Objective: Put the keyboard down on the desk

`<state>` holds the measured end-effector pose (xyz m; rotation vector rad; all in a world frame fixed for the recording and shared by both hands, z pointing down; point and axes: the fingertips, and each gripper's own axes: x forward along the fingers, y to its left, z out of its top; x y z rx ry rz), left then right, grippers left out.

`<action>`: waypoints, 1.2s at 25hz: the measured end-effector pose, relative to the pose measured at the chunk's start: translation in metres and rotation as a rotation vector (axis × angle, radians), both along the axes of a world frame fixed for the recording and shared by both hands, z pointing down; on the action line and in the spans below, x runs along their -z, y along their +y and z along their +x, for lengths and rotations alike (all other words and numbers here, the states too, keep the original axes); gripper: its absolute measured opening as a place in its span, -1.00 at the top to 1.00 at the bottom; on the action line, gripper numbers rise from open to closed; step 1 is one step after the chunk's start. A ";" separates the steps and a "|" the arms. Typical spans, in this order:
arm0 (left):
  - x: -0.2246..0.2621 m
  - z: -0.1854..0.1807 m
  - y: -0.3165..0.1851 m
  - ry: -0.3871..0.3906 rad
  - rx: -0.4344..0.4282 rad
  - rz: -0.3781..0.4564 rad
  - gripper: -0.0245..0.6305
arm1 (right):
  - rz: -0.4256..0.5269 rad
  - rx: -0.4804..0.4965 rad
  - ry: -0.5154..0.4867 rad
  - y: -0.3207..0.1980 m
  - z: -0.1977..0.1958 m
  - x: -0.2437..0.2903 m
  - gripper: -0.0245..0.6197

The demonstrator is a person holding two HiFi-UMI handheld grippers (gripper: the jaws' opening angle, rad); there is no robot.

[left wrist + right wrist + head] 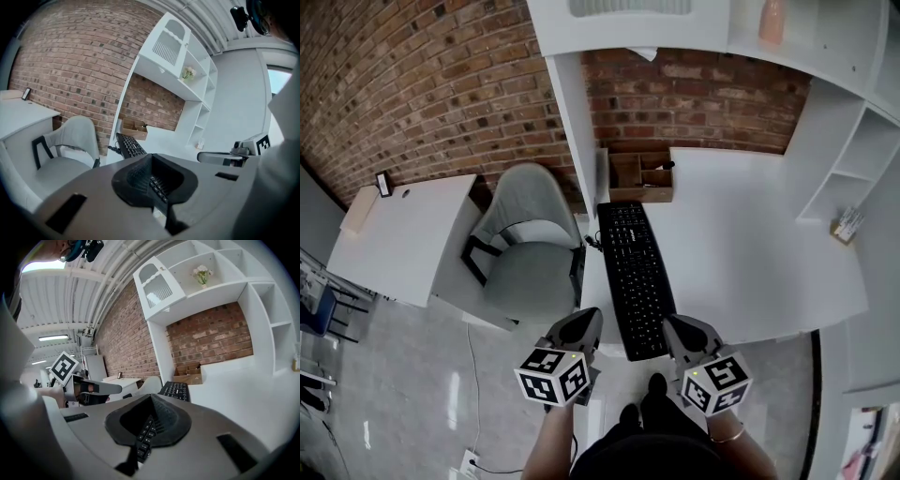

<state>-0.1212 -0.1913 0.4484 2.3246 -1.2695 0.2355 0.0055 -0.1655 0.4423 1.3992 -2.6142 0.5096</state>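
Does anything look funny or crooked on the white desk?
Yes. The black keyboard lies end-on, running from the cardboard box straight toward the person, not sideways for typing. Its near end pokes past the front edge of the desk, where the left gripper and right gripper pinch it.

- Your left gripper (589,319) is held low in front of your body, pointing forward and angled slightly inward. Its jaws are closed together.
- Your right gripper (677,324) sits level with the left one, near it but not touching. It also points forward and leans slightly inward, and its jaws meet at the tips.
- The left marker cube (553,376) and right marker cube (715,382) sit at the rear ends, closest to you.
- Your left forearm (551,433) and right wrist (724,431) reach in from below.
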 end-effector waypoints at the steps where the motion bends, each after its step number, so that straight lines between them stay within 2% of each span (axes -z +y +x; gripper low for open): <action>1: 0.004 -0.001 0.004 -0.011 0.003 0.012 0.90 | 0.007 -0.007 -0.001 0.004 0.000 0.002 0.91; 11: 0.028 -0.013 0.050 -0.061 0.040 0.102 0.90 | 0.075 -0.041 0.020 0.040 -0.010 0.019 0.91; 30: 0.039 -0.036 0.101 -0.089 0.075 0.161 0.90 | 0.159 -0.081 0.062 0.080 -0.022 0.034 0.91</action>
